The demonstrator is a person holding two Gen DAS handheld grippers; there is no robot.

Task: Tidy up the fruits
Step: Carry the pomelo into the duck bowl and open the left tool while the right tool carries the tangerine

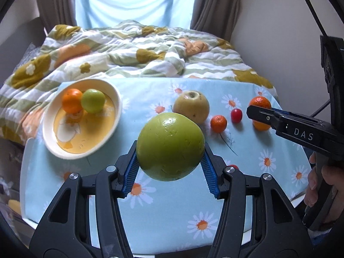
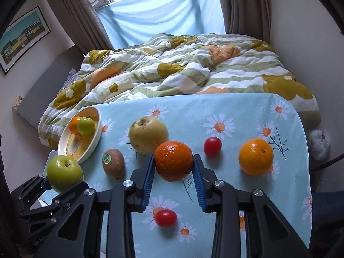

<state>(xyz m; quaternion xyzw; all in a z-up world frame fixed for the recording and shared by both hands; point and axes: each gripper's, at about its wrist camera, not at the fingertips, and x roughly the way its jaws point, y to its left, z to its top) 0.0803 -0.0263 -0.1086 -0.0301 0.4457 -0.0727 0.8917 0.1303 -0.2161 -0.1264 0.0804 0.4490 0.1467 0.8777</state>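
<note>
Fruit count: two green apples, one pear, one kiwi, four oranges, two tomatoes.

Left gripper (image 1: 170,150) clenched the large green apple (image 1: 170,147) above the cloth. Right gripper (image 2: 174,172) bracketed a mandarin (image 2: 173,160); grasp uncertain. Bowl (image 2: 94,138) at 10 o'clock held one orange (image 2: 74,124) and one small green apple (image 2: 86,125).

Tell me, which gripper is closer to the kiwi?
Left, I think. The left gripper, holding the green apple, is just beside the kiwi; the right gripper straddles a tangerine farther off.
</note>
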